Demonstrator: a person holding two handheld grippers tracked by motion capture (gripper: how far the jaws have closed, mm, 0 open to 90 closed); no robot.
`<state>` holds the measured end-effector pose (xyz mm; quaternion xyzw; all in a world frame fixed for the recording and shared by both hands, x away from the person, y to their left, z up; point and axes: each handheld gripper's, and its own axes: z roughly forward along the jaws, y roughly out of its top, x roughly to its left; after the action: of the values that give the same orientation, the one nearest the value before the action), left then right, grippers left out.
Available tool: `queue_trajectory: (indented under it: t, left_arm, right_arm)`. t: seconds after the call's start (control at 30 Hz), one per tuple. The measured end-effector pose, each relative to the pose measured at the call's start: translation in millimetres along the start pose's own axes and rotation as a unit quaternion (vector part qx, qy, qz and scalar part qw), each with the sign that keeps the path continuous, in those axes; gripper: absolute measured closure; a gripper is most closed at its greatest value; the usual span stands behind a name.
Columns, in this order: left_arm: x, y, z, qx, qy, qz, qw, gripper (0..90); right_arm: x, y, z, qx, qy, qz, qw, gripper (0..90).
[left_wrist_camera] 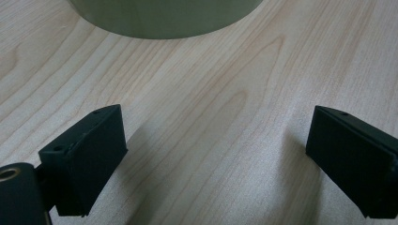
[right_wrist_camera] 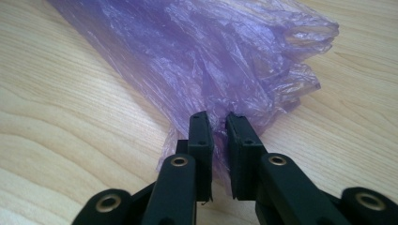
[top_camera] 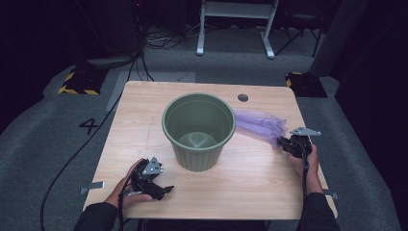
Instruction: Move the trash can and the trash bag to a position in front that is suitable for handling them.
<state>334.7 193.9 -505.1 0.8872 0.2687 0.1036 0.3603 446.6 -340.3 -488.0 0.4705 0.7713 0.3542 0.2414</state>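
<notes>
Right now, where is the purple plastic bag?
The crumpled purple plastic bag lies on the wooden table's right side, beside the green bucket, pinched by the right tool.

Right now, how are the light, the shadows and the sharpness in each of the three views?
High view: the wooden table is evenly lit, the room around it dark, detail soft. Left gripper view: soft shadows beside the open jaws, the green bucket slightly blurred at the top. Right gripper view: the purple plastic bag is bright, with small glints on its folds; the near jaw arms are out of focus.
</notes>
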Motion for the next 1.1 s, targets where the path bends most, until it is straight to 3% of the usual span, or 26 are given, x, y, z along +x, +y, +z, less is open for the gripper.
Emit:
queue_trajectory:
  t: [0.43, 0.77, 0.97, 1.03, 1.1]
  left_arm:
    - [-0.1, 0.0, -0.1, 0.000, 0.000, 0.000, 1.0000, 4.9]
    - [-0.1, 0.0, -0.1, 0.000, 0.000, -0.001, 1.0000, 4.9]
    - [-0.1, 0.0, -0.1, 0.000, 0.000, 0.000, 1.0000, 4.9]
    - [-0.1, 0.0, -0.1, 0.000, 0.000, 0.000, 1.0000, 4.9]
    - [-0.1, 0.0, -0.1, 0.000, 0.000, -0.001, 1.0000, 4.9]
  right_arm:
    - [5.1, -21.6, -30.8, 0.014, 0.001, -0.023, 0.9996, 83.7]
    - [-3.8, -36.6, -50.7, 0.016, -0.012, -0.014, 0.9997, 81.7]
    - [-5.5, -39.3, -61.3, 0.010, -0.016, -0.013, 0.9997, 72.6]
    - [-5.0, -39.7, -62.2, 0.011, -0.018, -0.012, 0.9997, 66.0]
    - [-4.6, -39.4, -62.2, 0.018, -0.017, -0.011, 0.9996, 53.9]
